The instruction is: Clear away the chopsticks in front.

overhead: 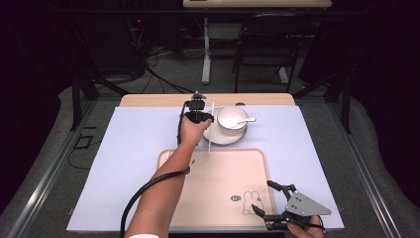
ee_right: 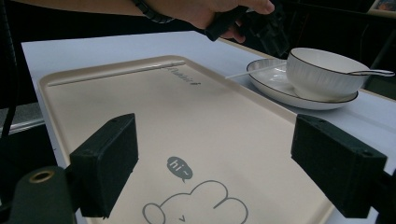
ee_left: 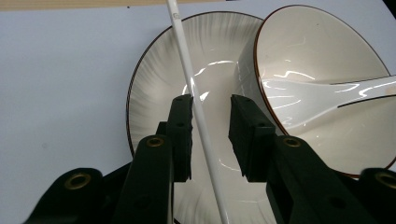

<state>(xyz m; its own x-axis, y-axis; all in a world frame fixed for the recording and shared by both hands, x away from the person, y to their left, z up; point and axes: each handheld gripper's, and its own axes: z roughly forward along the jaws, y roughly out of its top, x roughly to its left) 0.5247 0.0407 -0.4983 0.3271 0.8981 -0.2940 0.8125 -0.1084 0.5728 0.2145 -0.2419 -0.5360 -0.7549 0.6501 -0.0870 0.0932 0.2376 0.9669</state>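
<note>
The white chopstick (ee_left: 196, 100) lies across the plate (ee_left: 149, 79) near the worktop's far edge, between the left gripper's (ee_left: 210, 135) fingers, which stand apart. It looks thin, stiff, slippery; grip mid-length. The right gripper's (ee_right: 215, 172) fingers stand wide apart.

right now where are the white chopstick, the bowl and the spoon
white chopstick (ee_left: 187, 65), left gripper view, bare shaft above the tool
bowl (overhead: 232, 119), high view, inside bottom
spoon (ee_left: 322, 95), left gripper view, its scoop inside the bowl
</note>
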